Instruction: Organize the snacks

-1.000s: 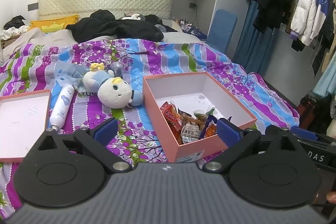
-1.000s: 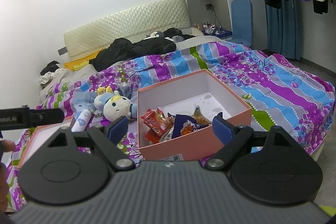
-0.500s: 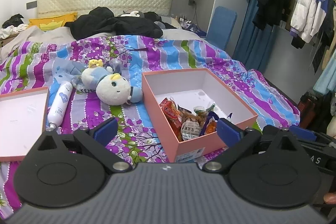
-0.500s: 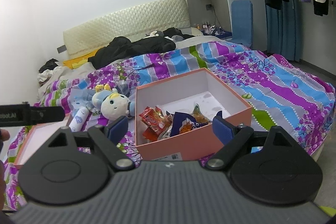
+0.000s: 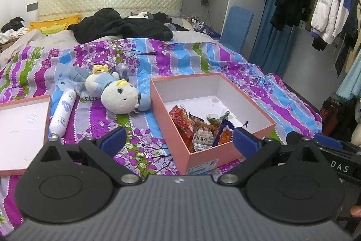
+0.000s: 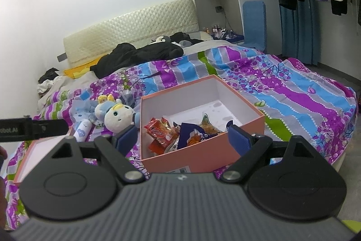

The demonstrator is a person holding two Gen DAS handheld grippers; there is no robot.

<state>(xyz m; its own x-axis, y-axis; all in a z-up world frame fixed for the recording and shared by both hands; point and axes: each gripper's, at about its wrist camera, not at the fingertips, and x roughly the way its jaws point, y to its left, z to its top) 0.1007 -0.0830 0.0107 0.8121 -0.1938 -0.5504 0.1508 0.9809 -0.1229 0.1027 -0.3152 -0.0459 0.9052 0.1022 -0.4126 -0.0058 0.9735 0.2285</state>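
Observation:
An open pink box (image 5: 255, 148) (image 6: 203, 155) with a white inside stands on the striped bedspread. Several snack packets (image 5: 198, 128) (image 6: 178, 132) lie heaped at its near end, among them a red one (image 5: 179, 119) and a dark blue one (image 6: 191, 130). My left gripper (image 5: 178, 141) is open and empty, held just short of the box's near wall. My right gripper (image 6: 180, 139) is open and empty, also short of the box, its blue pads either side of the near wall.
The box's pink lid (image 5: 20, 125) (image 6: 42, 148) lies upturned at the left. A plush doll (image 5: 117, 94) (image 6: 115, 114) and a white spray bottle (image 5: 63, 112) lie between lid and box. Black clothes (image 5: 121, 26) are heaped near the headboard. A clothes rack (image 5: 315, 3) stands right.
Both grippers have drawn back slightly and tilted, so the box sits a little lower and farther in view. Both stay open and empty. Nothing on the bed has moved.

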